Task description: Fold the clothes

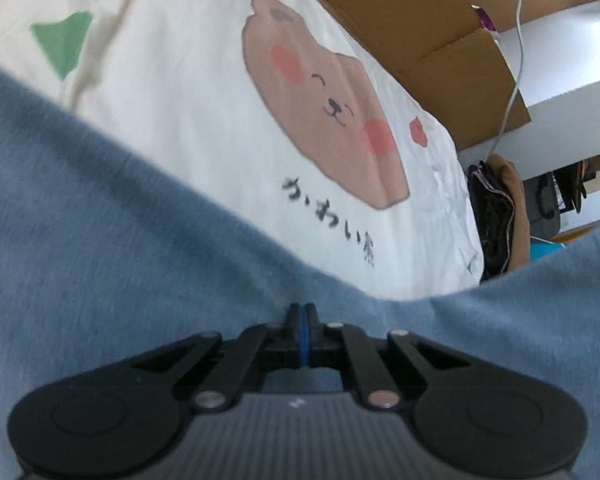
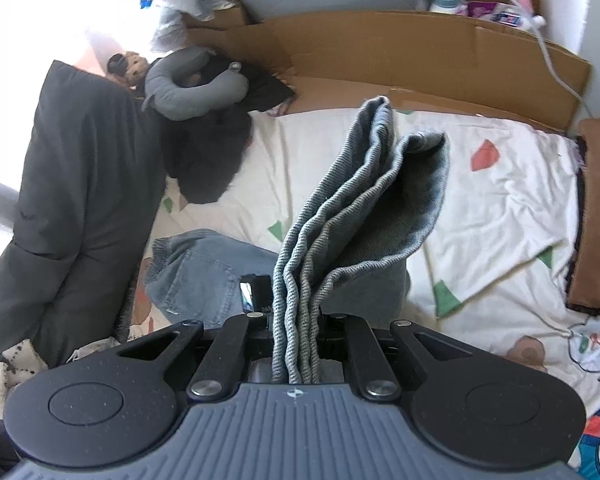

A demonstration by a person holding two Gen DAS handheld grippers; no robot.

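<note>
A bed fills both views, spread with a cream sheet [image 2: 480,208] printed with green and red shapes and, in the left wrist view, a large pink bear face [image 1: 324,108] with dark script below it. Flattened brown cardboard [image 2: 380,52] lines the far edge of the bed, and a white cable [image 1: 516,60] trails over it. To the left of the right wrist view a big dark padded coat [image 2: 72,208] lies heaped on the bed, with a grey neck pillow [image 2: 192,88] and a small plush toy [image 2: 130,66] beyond it near the cardboard. A pair of blue jeans [image 2: 204,276] lies crumpled on the sheet just left of the right gripper. The garment in play is a blue-grey knit garment [image 2: 364,208]: in the right wrist view several bunched layers of its ribbed edge stand up out of the right gripper [image 2: 296,344], which points across the bed and has its jaws pressed tight on the bundle, the loose end flopping over to the right above the sheet. In the left wrist view the same blue cloth [image 1: 100,240] sweeps across the lower frame, close to the lens and draped below and on both sides of the left gripper [image 1: 302,320]. That gripper is angled toward the bear print, its fingers drawn together to a thin slit; the blur leaves it unclear whether any cloth is pinched there.
</note>
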